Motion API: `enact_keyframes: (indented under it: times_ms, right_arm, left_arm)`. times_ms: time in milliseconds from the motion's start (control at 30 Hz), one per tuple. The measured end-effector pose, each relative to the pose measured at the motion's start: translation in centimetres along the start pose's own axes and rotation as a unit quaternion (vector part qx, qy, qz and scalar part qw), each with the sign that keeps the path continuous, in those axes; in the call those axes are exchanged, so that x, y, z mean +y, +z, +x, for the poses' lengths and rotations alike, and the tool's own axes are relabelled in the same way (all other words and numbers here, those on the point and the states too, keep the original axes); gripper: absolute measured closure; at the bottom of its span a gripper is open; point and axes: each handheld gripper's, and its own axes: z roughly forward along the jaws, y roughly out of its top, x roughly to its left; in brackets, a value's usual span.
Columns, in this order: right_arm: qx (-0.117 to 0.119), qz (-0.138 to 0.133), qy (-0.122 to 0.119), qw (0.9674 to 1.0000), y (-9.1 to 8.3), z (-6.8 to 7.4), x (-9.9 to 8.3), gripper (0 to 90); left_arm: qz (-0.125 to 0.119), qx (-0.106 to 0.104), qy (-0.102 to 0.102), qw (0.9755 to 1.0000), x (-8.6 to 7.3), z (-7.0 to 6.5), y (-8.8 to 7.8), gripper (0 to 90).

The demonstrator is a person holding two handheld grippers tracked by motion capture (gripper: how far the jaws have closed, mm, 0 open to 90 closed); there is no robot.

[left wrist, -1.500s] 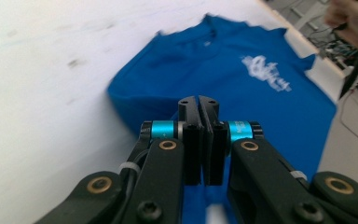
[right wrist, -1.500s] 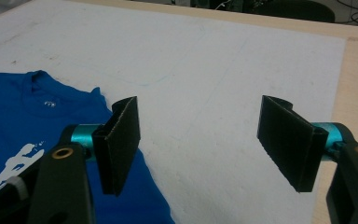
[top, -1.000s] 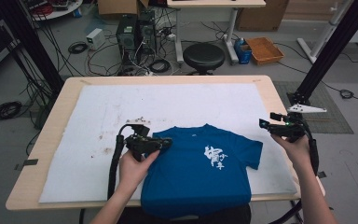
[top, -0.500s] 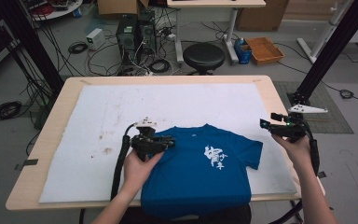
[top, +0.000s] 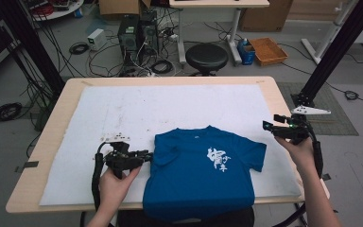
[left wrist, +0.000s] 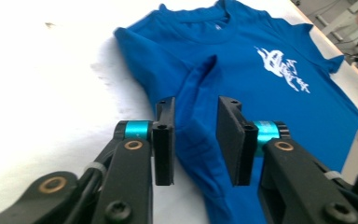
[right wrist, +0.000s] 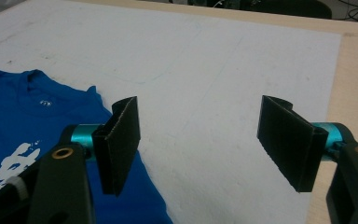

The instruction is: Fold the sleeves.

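A wooden counter (top: pixel 56 137) carries a white mat (top: pixel 123 113) that covers most of its top.

At the near left, the left gripper (top: pixel 144 155) is held in a hand (top: pixel 116 182) just off the left edge of a blue shirt (top: pixel 194 175). In the left gripper view its jaws stand apart with a moderate gap, one on each side of a raised fold along the shirt's (left wrist: pixel 242 65) left side; the pads (left wrist: pixel 164 140) are not pressed onto the cloth, so the gripper (left wrist: pixel 193 140) is open and holds nothing.

The shirt lies flat, front up, at the near middle of the mat, its collar toward the far side and its hem hanging over the near edge of the counter. White lettering (top: pixel 217 158) sits on the chest, right of centre. The left sleeve is folded in over the body; the right sleeve (top: pixel 257 153) spreads out toward the right.

At the right edge of the counter, the right gripper (top: pixel 268 126) is held in the other hand (top: pixel 300 149), apart from the right sleeve. In the right gripper view its jaws are spread wide and empty over bare mat (right wrist: pixel 205 84), with the shirt (right wrist: pixel 28 121) low at the left behind the left jaw.
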Motion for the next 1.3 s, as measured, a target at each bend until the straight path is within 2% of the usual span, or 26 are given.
enact_keyframes:
  times_ms: [133, 200, 233, 267, 333, 400, 467, 567, 633, 667, 733, 800, 867, 900, 1000, 1033, 1067, 1100, 1167, 1267, 1300]
  right_arm:
    - [0.000, 0.000, 0.000, 1.0000, 0.0, 0.0, -0.1, 29.8]
    - [0.000, -0.001, 0.001, 1.0000, 0.0, -0.1, -0.1, 29.9]
    - [0.000, 0.000, 0.002, 1.0000, 0.0, -0.1, -0.1, 29.9]
    - [0.000, 0.000, 0.002, 1.0000, 0.0, -0.1, -0.1, 29.9]
    - [0.000, 0.001, 0.002, 1.0000, 0.0, -0.1, -0.1, 29.9]
    - [0.000, 0.000, 0.002, 1.0000, 0.0, -0.2, -0.1, 29.9]
    - [-0.001, 0.000, 0.002, 1.0000, 0.0, -0.2, -0.1, 29.9]
    - [-0.001, 0.001, 0.001, 1.0000, 0.0, -0.2, -0.1, 29.9]
    - [-0.001, 0.001, 0.001, 1.0000, 0.0, -0.2, -0.1, 29.9]
    - [-0.001, 0.001, 0.001, 1.0000, -0.1, -0.2, -0.1, 29.9]
    - [-0.001, 0.000, 0.001, 1.0000, -0.1, -0.2, -0.1, 29.9]
    - [-0.001, 0.000, 0.001, 1.0000, -0.1, -0.2, -0.2, 30.0]
    - [-0.002, 0.001, 0.002, 1.0000, -0.1, -0.3, -0.2, 30.0]
    - [-0.002, 0.001, 0.002, 1.0000, -0.1, -0.3, -0.2, 30.0]
    - [-0.002, 0.001, 0.002, 1.0000, -0.1, -0.3, -0.2, 30.0]
    - [-0.002, 0.001, 0.002, 1.0000, -0.1, -0.3, -0.2, 30.0]
    - [-0.002, 0.001, 0.001, 1.0000, 0.0, -0.3, -0.2, 30.0]
    - [-0.002, 0.001, 0.001, 1.0000, 0.0, -0.3, -0.2, 30.0]
    - [-0.001, 0.004, 0.000, 1.0000, 0.1, -0.2, -0.2, 30.0]
    - [-0.001, 0.004, 0.000, 1.0000, 0.1, -0.2, -0.2, 30.0]
    - [-0.001, 0.004, 0.000, 1.0000, 0.1, -0.2, -0.2, 30.0]
  left_arm:
    - [0.015, 0.014, -0.003, 0.9998, 0.0, -0.2, 0.9, 63.5]
    - [0.024, 0.015, -0.003, 0.9996, -0.1, 0.1, 1.3, 64.9]
    - [0.026, 0.011, 0.000, 0.9996, -0.2, 0.1, 1.4, 77.6]
    - [0.027, 0.010, 0.005, 0.9996, -0.2, 0.0, 1.5, 77.6]
    - [0.027, -0.001, 0.016, 0.9995, -0.3, -0.3, 1.5, 86.7]
    - [0.018, -0.014, 0.036, 0.9991, -0.3, -0.8, 1.3, 87.2]
    - [0.013, -0.036, 0.062, 0.9973, -0.3, -1.7, 1.2, 87.2]
    - [0.014, -0.071, 0.113, 0.9910, -0.4, -3.2, 1.5, 87.1]
    - [0.028, -0.094, 0.137, 0.9857, -0.6, -3.9, 1.9, 85.8]
    - [0.031, -0.105, 0.139, 0.9842, -0.6, -4.0, 2.1, 82.2]
    - [0.049, -0.137, 0.155, 0.9772, -0.6, -4.1, 2.5, 75.2]
    - [0.059, -0.148, 0.171, 0.9722, -0.7, -4.3, 2.8, 67.7]
    - [0.058, -0.161, 0.180, 0.9687, -0.7, -4.4, 2.7, 64.1]
    - [0.052, -0.153, 0.182, 0.9700, -0.6, -4.3, 2.6, 64.1]
    - [0.021, -0.111, 0.151, 0.9820, 0.0, -3.5, 2.3, 61.8]
    - [0.012, -0.089, 0.135, 0.9868, 0.2, -3.2, 2.3, 61.8]
    - [0.011, -0.068, 0.120, 0.9903, 0.4, -2.8, 2.4, 61.8]
    - [0.010, -0.062, 0.110, 0.9920, 0.7, -2.5, 2.6, 61.8]
    - [0.020, -0.029, 0.092, 0.9951, 1.0, -2.2, 3.5, 61.0]
    - [0.042, -0.005, 0.077, 0.9961, 1.1, -2.1, 4.6, 58.5]
    - [0.052, -0.005, 0.074, 0.9959, 1.1, -1.9, 5.0, 58.5]
